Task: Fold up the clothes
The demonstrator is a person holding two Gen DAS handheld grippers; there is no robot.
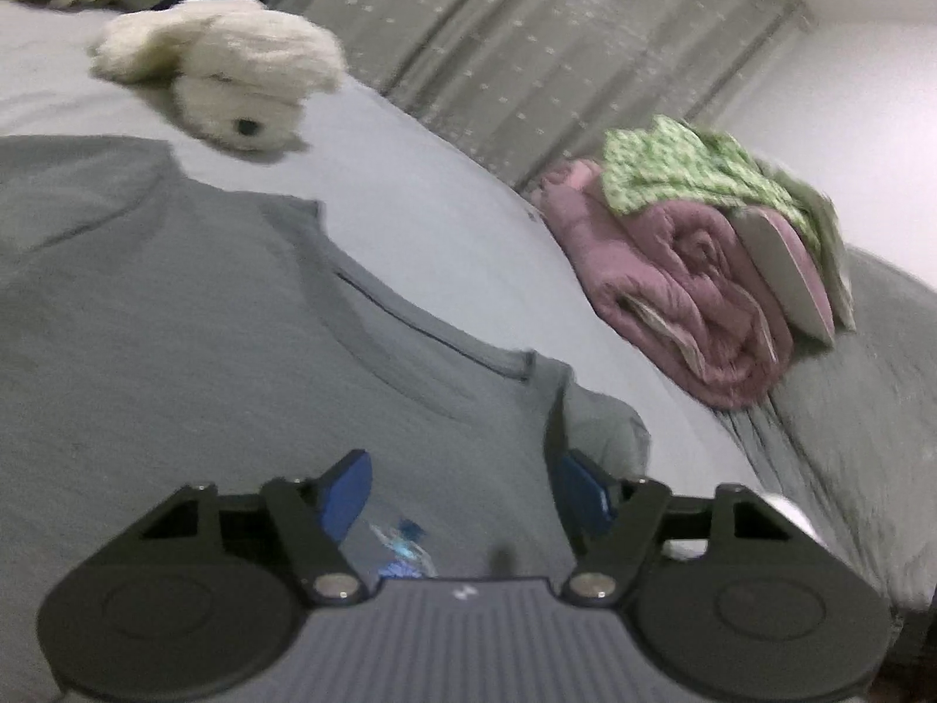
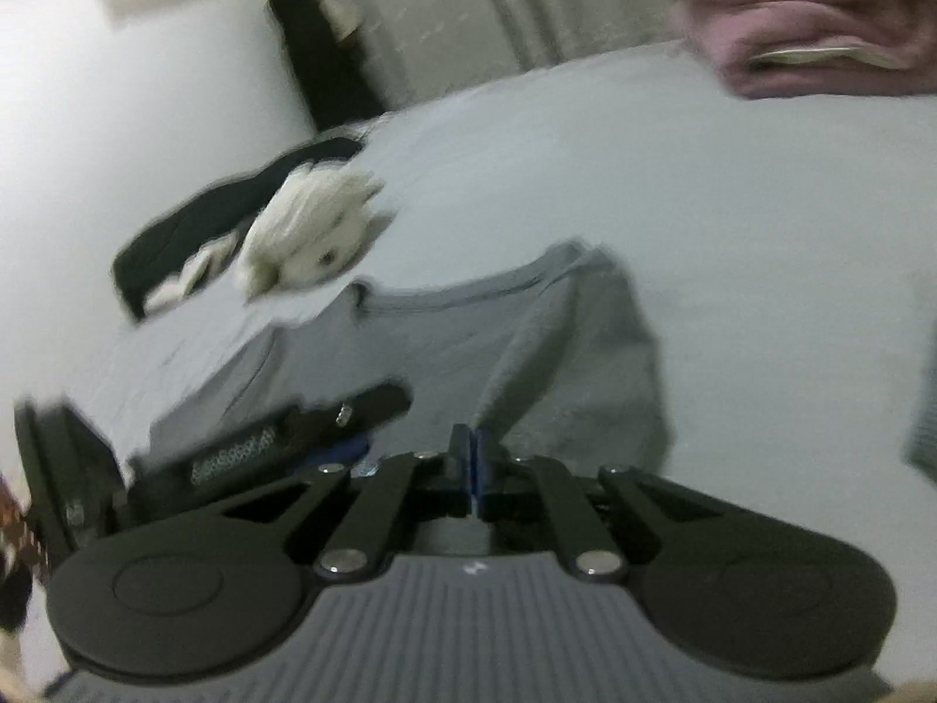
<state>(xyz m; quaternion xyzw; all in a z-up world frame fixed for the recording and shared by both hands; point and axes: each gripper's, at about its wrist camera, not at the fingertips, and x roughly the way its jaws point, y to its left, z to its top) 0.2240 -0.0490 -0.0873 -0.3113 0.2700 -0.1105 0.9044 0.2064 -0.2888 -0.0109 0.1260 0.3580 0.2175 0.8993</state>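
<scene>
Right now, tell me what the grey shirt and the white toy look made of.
Grey T-shirt: soft matte knit, probably cotton jersey; it drapes and creases, with a stitched neckline. White plush toy: fuzzy pile, likely synthetic fleece; shaggy surface, with a dark glossy bead.

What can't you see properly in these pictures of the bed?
- Printed design on the grey T-shirt: left wrist view, mostly hidden behind the open left gripper.
- Whether the shut right gripper pinches the shirt: right wrist view, blurred, fingers cover the spot.
- Dark item beside the white plush toy: right wrist view, too blurred to identify.
- Pink blanket: right wrist view, cut off by the top edge.
</scene>
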